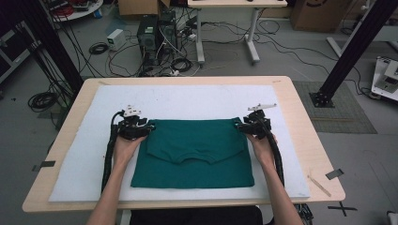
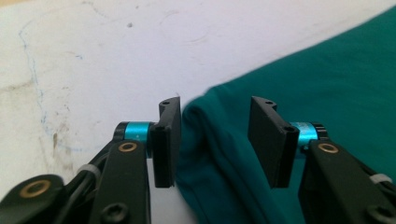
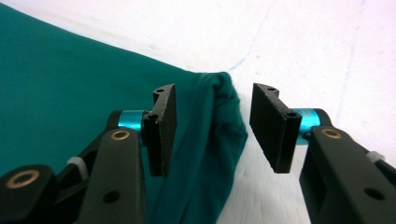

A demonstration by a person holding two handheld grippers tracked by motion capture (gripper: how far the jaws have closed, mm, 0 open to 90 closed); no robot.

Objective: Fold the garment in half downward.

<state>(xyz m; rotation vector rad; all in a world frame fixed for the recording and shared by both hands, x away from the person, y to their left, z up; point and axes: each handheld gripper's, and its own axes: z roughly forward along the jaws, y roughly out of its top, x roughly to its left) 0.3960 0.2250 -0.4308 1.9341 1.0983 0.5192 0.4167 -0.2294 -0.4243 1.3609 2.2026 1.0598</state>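
Left tongs (image 1: pixel 149 126) jaws apart, right tongs (image 1: pixel 237 124) jaws apart, forearms stretched forward, tips facing inward

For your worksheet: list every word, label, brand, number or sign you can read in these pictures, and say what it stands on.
None can be read.
The green garment and white mat carry no print.
The cardboard box bears a dark mark, cut off and unreadable.

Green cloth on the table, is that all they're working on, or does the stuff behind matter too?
In use:
green garment, folded
left gripper, open at its far left corner
right gripper, open at its far right corner
white mat underneath

Lying about:
computer towers
floor cables
cardboard box
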